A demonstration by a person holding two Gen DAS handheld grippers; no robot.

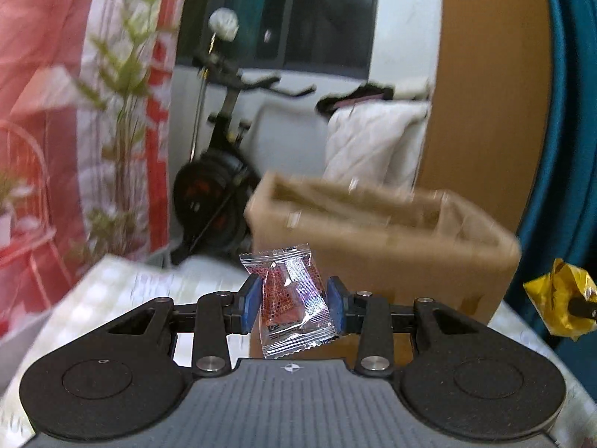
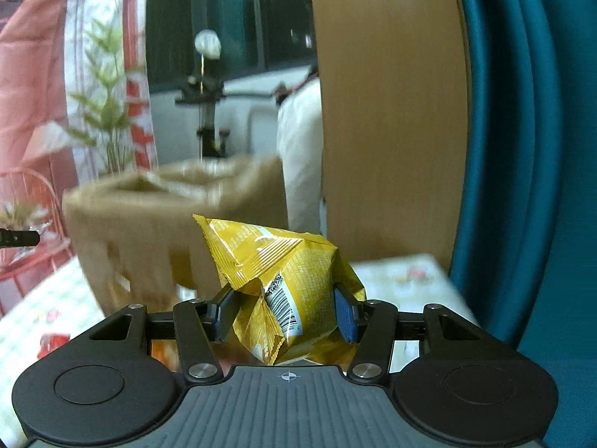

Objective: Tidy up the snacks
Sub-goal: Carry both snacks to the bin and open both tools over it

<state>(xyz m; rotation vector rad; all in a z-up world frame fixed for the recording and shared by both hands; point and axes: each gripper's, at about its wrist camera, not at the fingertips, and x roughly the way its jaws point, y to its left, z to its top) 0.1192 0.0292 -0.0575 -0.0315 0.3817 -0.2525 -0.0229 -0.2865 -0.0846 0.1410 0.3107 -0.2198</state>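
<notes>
Left gripper (image 1: 294, 304): pads clamped on a clear red snack sachet (image 1: 293, 300). Right gripper (image 2: 287, 311): pads clamped on a yellow snack packet (image 2: 283, 280) (crumpled). Brown box (image 1: 388, 246) beyond both fingertips.

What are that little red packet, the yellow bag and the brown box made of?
Red packet: clear glossy plastic film, with crimped ends and glare. Yellow bag: shiny foil-like plastic, creased and glinting. Brown box: matte, probably cardboard or stiff paper; blur leaves it uncertain.
</notes>
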